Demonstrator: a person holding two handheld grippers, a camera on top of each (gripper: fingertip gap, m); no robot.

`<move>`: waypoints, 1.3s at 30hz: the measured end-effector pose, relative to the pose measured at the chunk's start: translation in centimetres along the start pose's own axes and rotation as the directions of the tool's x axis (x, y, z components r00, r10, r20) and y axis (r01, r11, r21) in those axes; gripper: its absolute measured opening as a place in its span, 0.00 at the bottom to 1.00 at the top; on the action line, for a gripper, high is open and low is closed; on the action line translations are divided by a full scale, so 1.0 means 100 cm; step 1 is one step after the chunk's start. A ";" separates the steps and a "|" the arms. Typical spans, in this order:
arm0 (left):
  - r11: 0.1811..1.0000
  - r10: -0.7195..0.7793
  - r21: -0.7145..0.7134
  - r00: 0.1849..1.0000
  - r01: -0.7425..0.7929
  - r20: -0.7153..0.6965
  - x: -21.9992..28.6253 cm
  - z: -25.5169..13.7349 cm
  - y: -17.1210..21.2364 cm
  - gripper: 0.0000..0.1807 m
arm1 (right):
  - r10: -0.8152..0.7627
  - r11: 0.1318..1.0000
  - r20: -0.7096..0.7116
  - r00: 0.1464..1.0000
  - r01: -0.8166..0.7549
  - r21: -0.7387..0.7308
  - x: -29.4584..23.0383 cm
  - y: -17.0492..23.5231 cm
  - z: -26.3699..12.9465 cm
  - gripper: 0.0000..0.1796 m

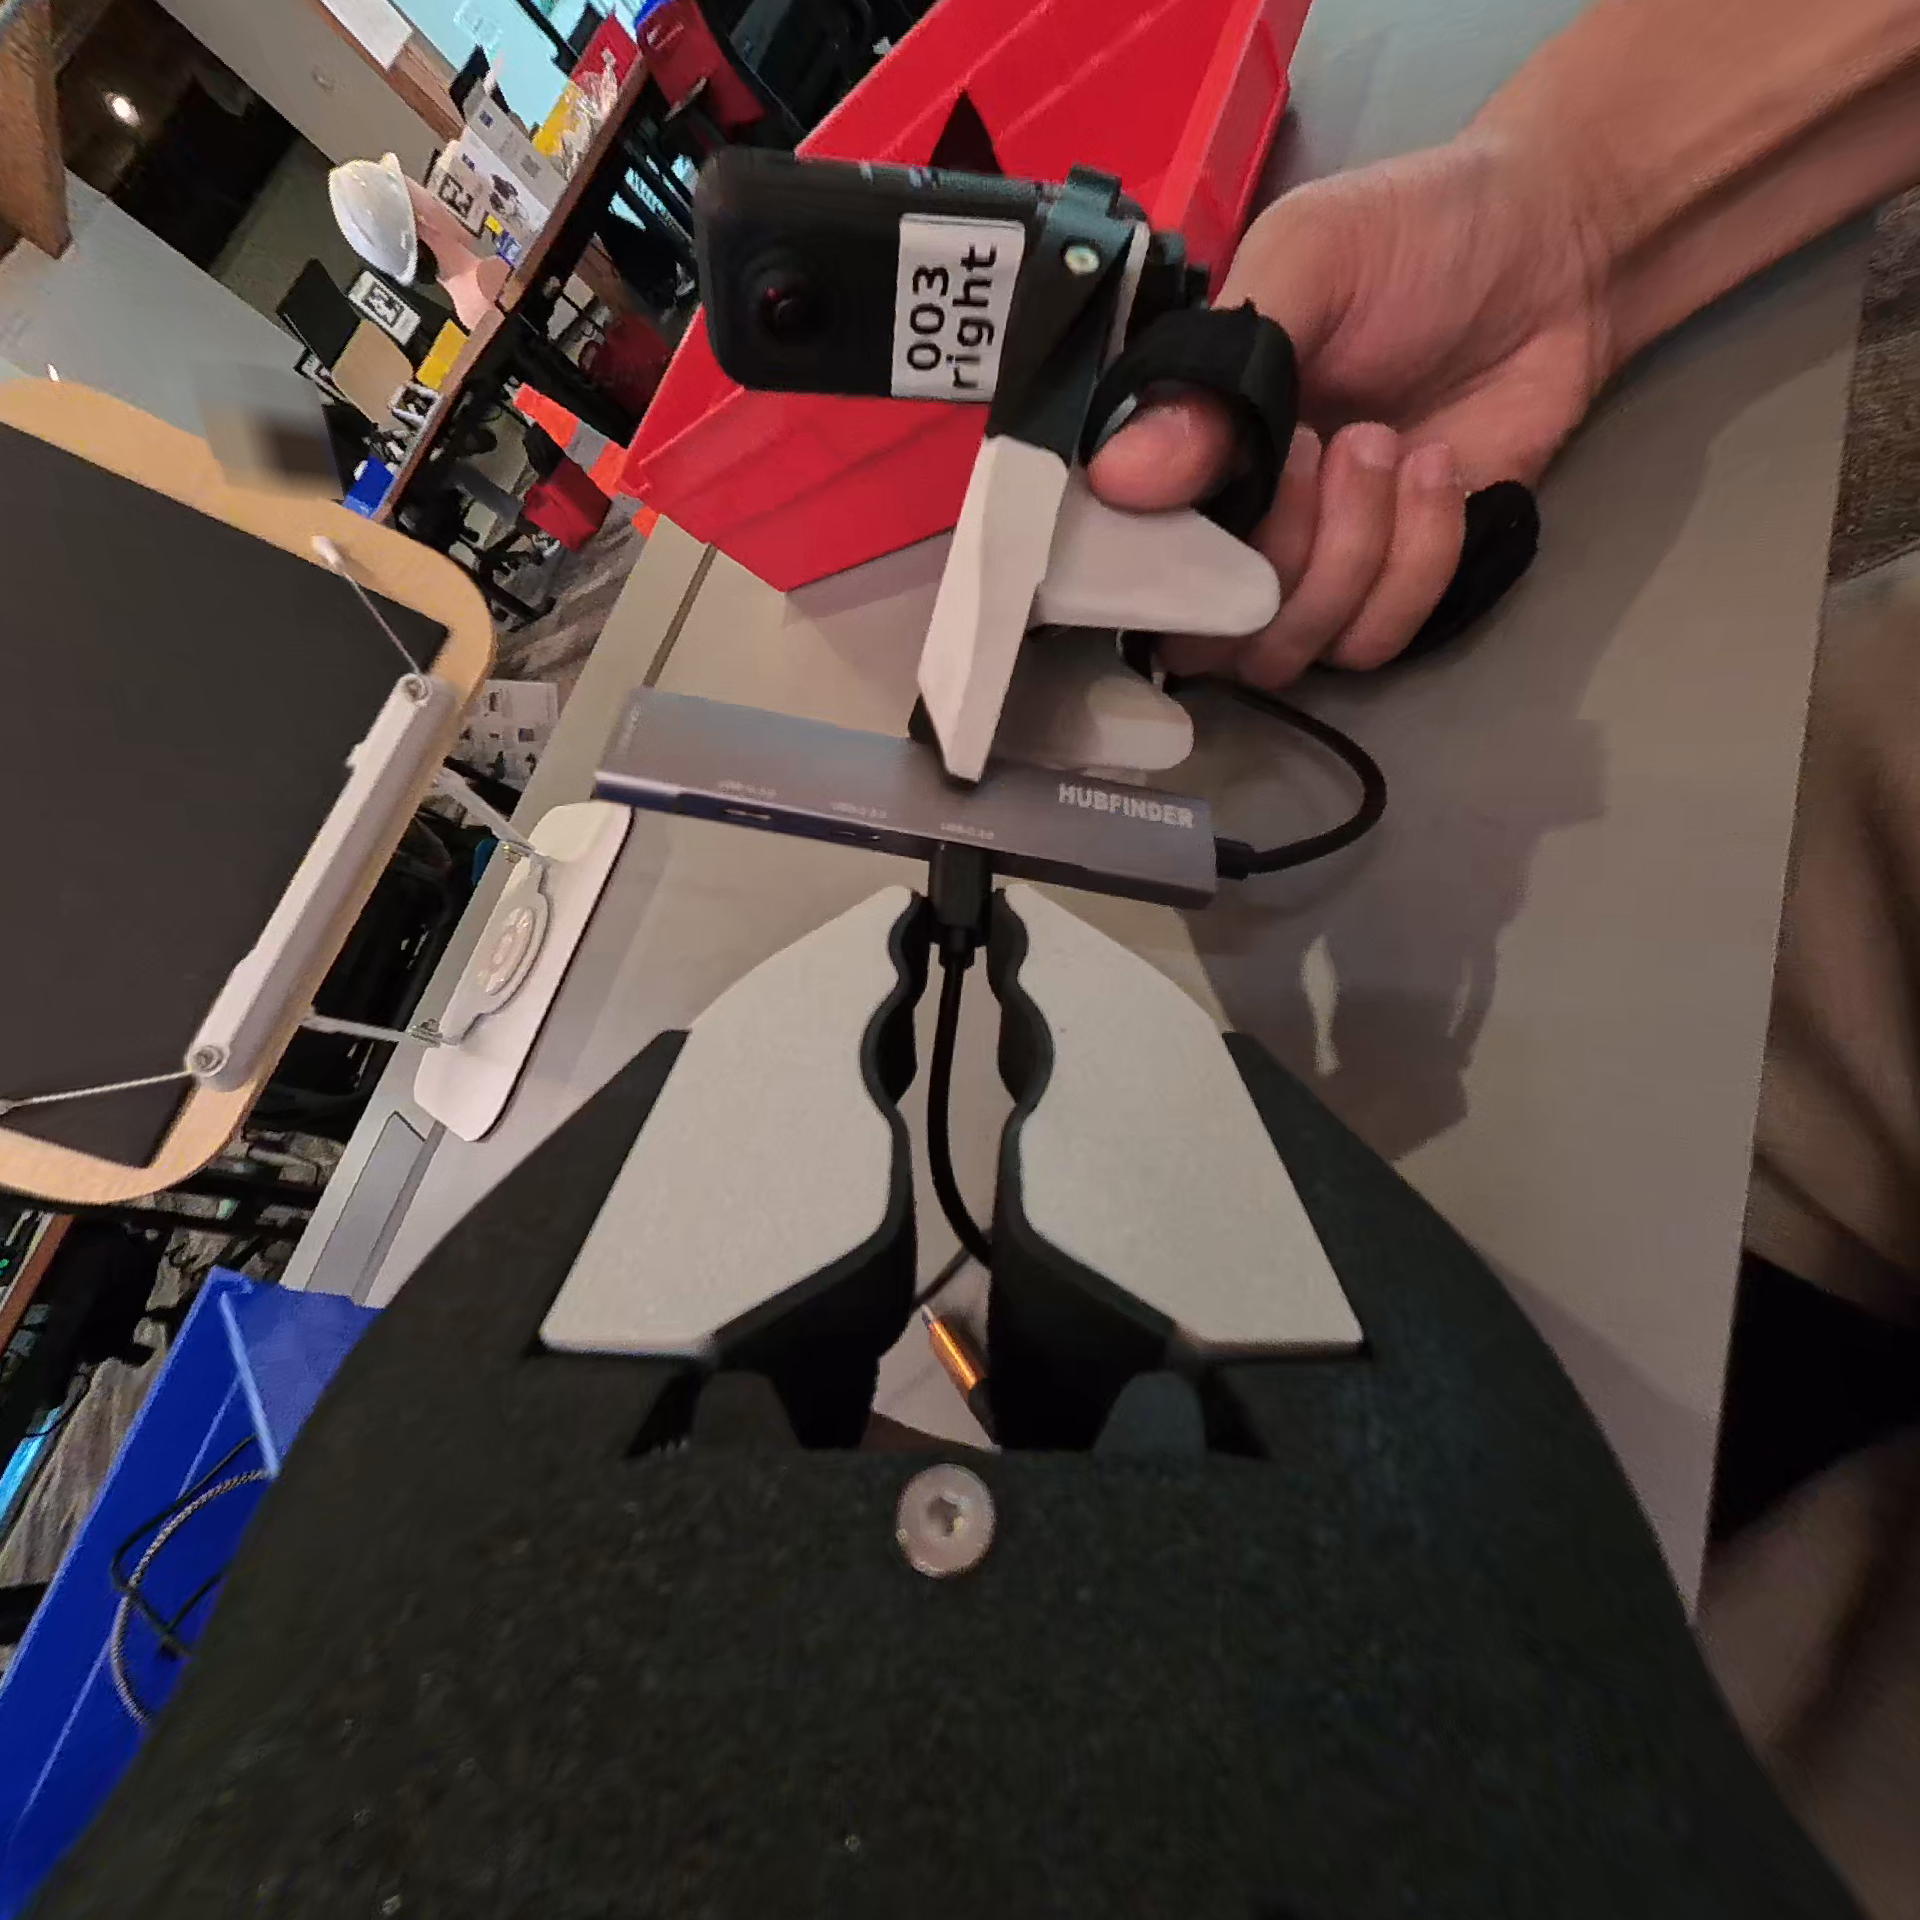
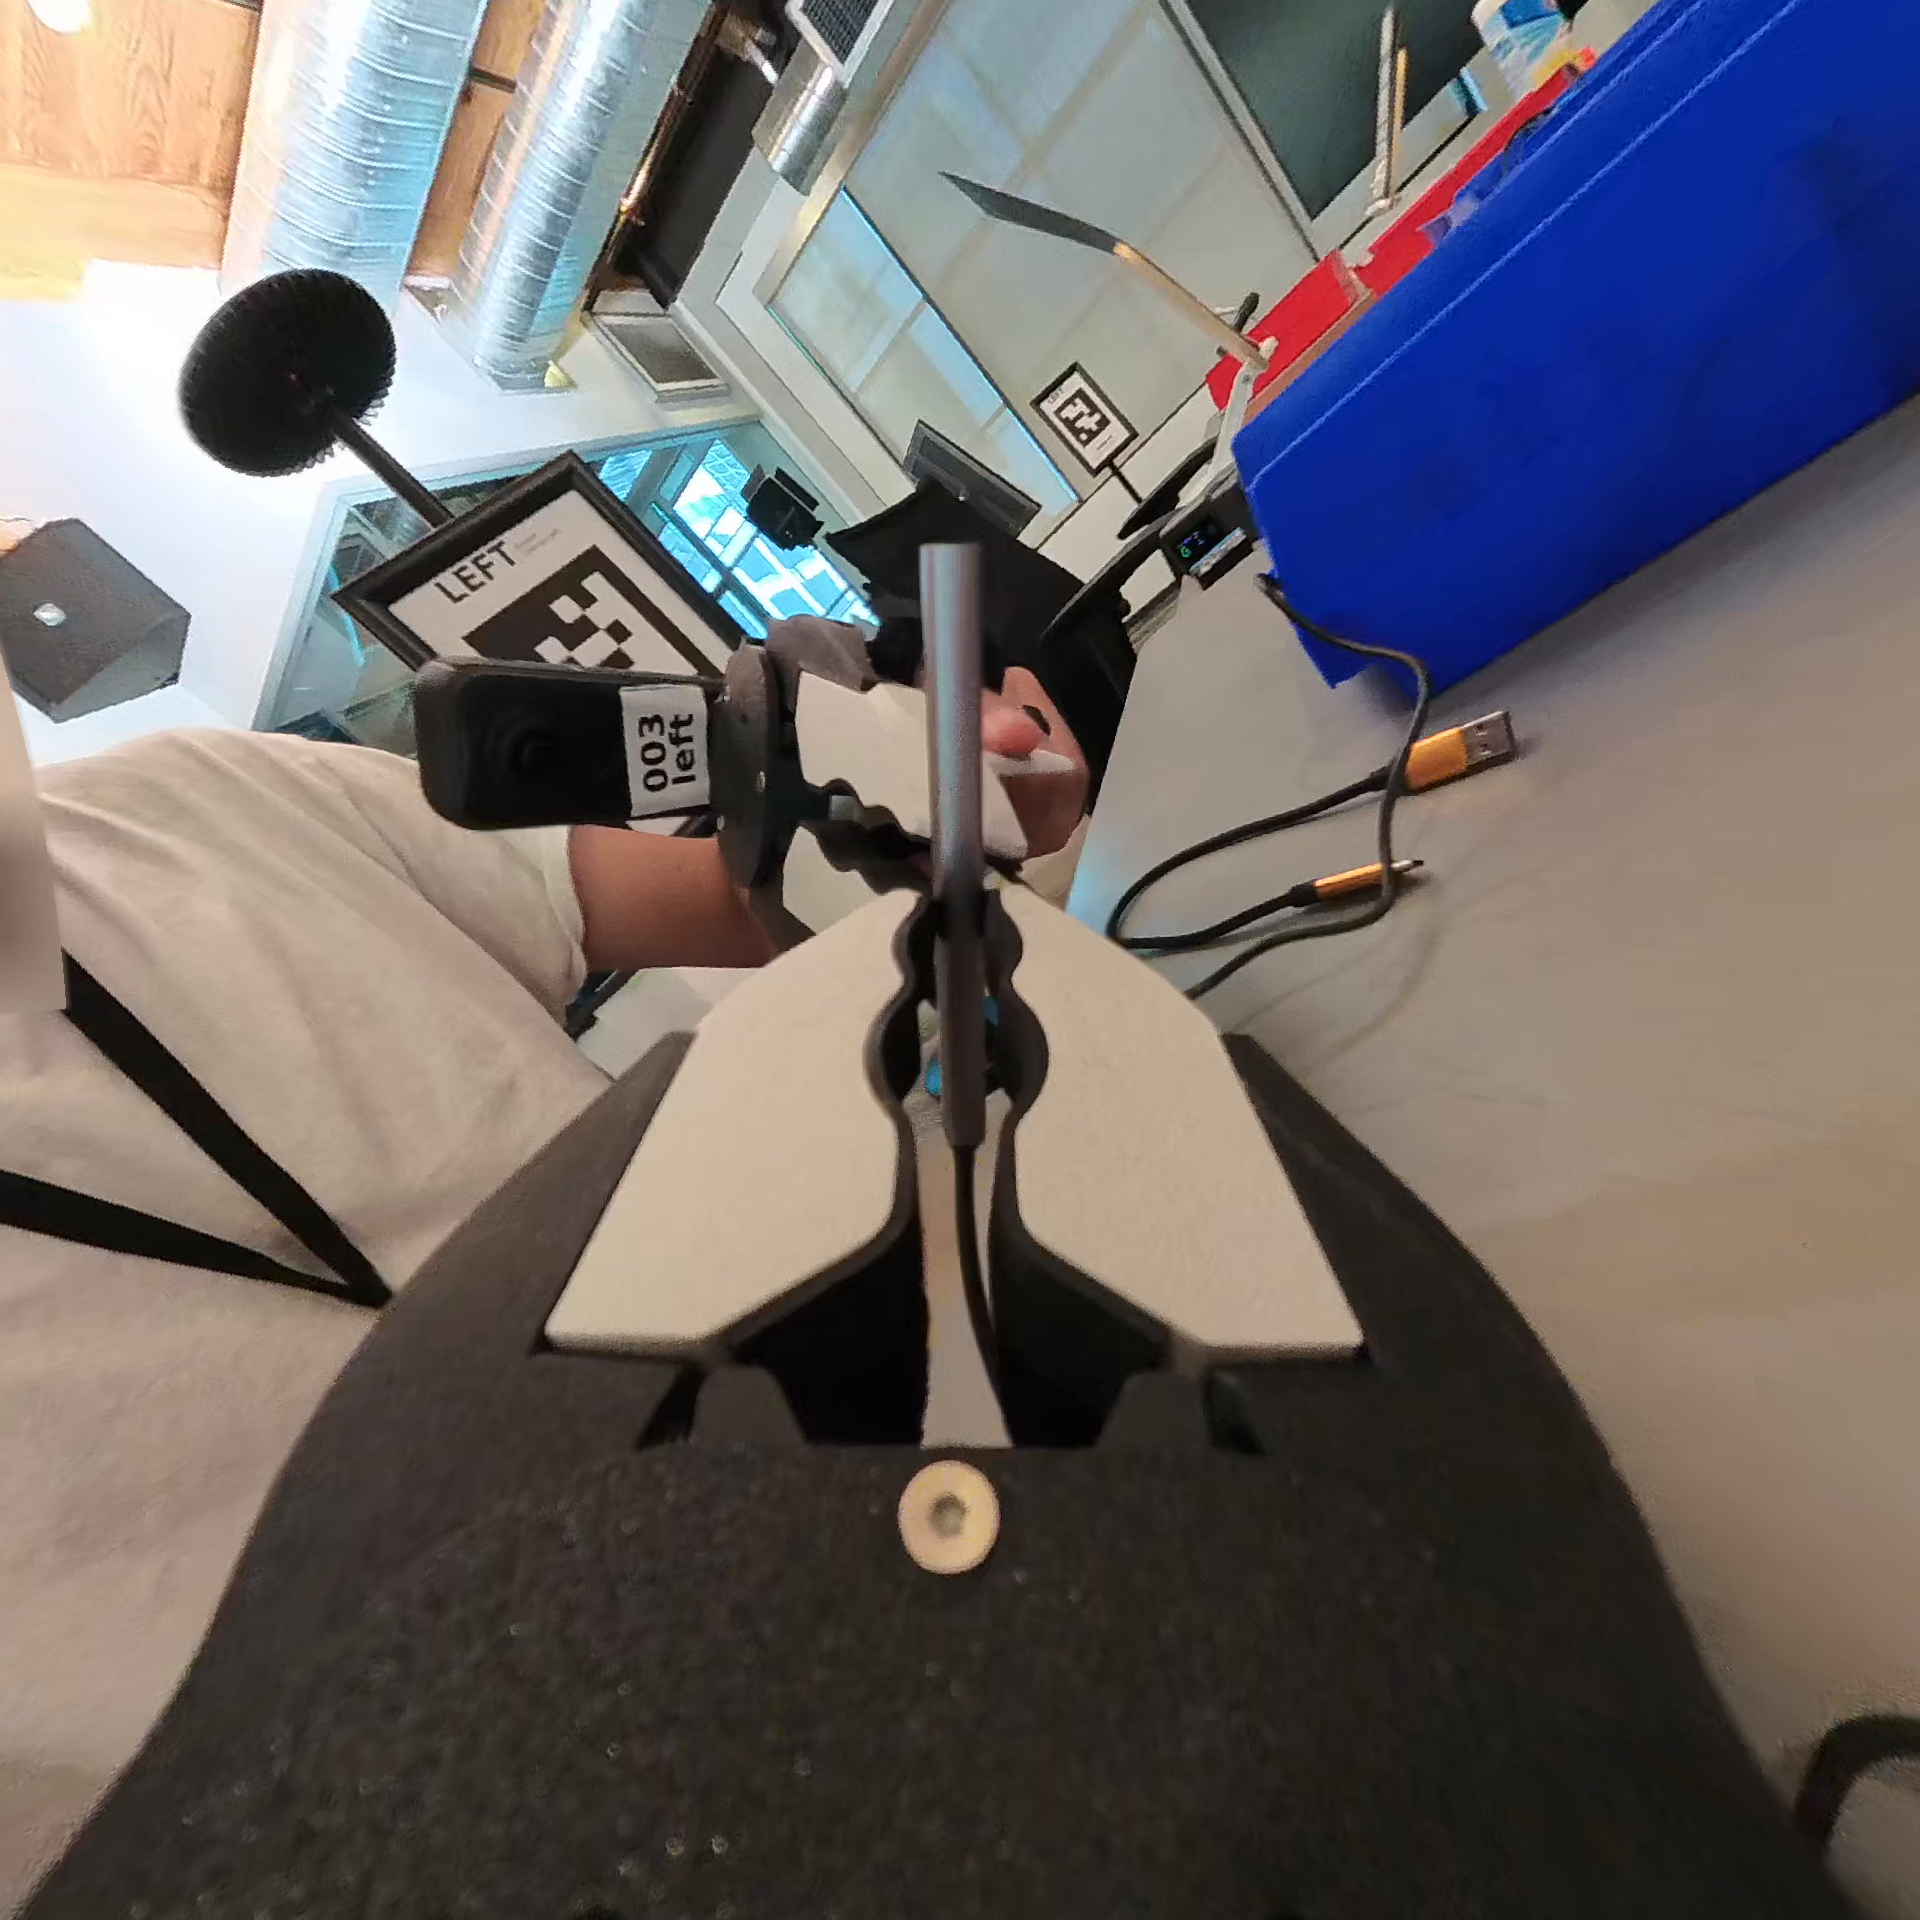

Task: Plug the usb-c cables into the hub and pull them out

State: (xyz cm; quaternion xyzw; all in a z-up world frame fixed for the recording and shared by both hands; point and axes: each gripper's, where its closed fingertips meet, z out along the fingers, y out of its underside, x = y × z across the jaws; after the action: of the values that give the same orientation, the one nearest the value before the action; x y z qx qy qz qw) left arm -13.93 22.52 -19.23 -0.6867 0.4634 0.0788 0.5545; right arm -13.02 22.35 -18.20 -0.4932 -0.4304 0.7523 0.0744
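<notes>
A red bin (image 1: 997, 343) stands on the grey desk (image 1: 1507, 1039), a blue bin (image 2: 1621, 343) at its edge; a white hard hat (image 1: 376, 215) sits on a far shelf

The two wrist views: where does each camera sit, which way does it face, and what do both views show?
Left wrist view: sits on the left hand-held gripper, facing along its fingers at the black USB-C plug seated in the flat grey metal hub; the person's right hand shows.
Right wrist view: sits on the right hand-held gripper, facing the hub edge-on, clamped; a forearm shows.
Shared: the hub, each other's gripper, the grey table.
</notes>
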 end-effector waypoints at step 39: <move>0.770 -0.596 -0.202 0.795 0.605 0.107 0.037 -0.079 0.076 0.15 | -0.588 0.767 -0.757 0.285 0.494 -0.410 -0.058 -0.310 -0.227 0.05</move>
State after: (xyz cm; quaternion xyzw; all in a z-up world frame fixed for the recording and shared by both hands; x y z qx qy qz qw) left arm -20.57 14.29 -23.81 -0.8556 0.1977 -0.0377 0.4770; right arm -1.56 51.45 4.82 -0.6238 -0.5102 0.3131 0.5026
